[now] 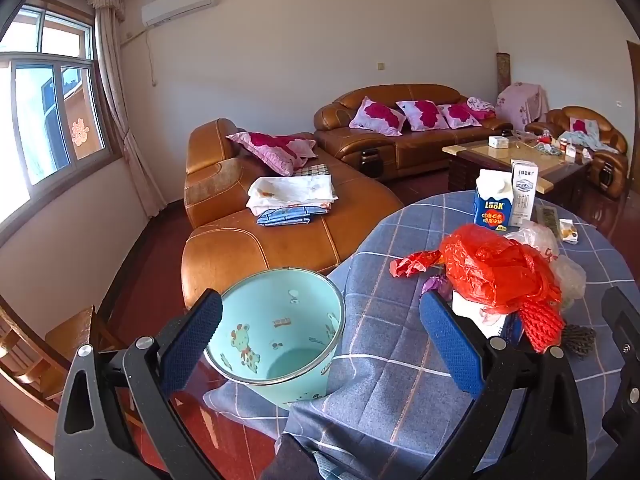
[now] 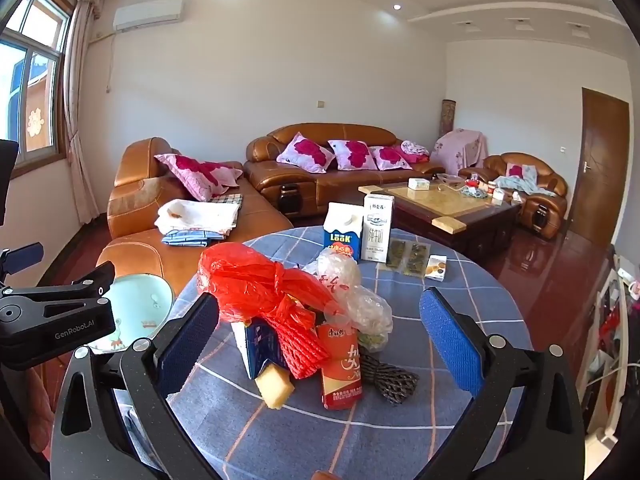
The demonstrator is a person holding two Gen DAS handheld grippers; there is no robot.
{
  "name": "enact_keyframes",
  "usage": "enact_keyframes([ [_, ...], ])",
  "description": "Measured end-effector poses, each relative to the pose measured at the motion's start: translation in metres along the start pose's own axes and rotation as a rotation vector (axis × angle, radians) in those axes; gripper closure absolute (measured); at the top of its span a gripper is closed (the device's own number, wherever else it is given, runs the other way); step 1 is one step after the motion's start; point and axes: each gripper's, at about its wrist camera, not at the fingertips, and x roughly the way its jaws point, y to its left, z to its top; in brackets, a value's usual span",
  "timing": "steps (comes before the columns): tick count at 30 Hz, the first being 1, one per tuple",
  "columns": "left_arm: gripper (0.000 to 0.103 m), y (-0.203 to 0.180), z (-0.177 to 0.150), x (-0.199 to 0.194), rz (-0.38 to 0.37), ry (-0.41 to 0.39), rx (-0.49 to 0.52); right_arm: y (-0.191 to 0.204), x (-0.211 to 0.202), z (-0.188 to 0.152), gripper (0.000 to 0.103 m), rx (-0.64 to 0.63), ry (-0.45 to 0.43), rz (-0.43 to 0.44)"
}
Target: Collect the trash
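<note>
Nearest the lens, the left gripper (image 1: 320, 336) stands spread to its widest with nothing between its blue pads; one finger hangs over the mouth of the mint-green bin (image 1: 280, 328), the other over the table edge. The bin, printed with cartoon animals, sits just beside the round table, touching the hanging checked tablecloth (image 1: 384, 360), and looks empty inside.

The right gripper (image 2: 320, 336) is likewise fully spread and holds nothing, hovering over the near side of the table with the trash heap ahead of its fingers. In that heap lie a yellow sponge block (image 2: 275, 389), a red drink carton (image 2: 341, 368) on its side, a dark woven net (image 2: 394, 380), a red foam mesh sleeve (image 2: 300, 346), a blue box (image 2: 258, 346), clear plastic bags (image 2: 360, 300) and, on top, a crumpled red plastic bag (image 2: 260, 280).

Farther across the cloth stand two milk cartons (image 2: 358, 232), touching, with flat dark packets (image 2: 408, 258) and a small box (image 2: 436, 267) beside them. Beyond the table are brown leather sofas (image 2: 328, 168) with pink cushions and a coffee table (image 2: 448, 204).
</note>
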Motion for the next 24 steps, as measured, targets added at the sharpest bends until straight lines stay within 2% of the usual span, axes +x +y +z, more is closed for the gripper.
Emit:
enact_keyframes([
  [24,0.006,0.0082,0.0042,-0.0093,0.015,-0.015,-0.014,-0.0014,-0.0004,-0.0009,0.005,0.005,0.005,0.001],
])
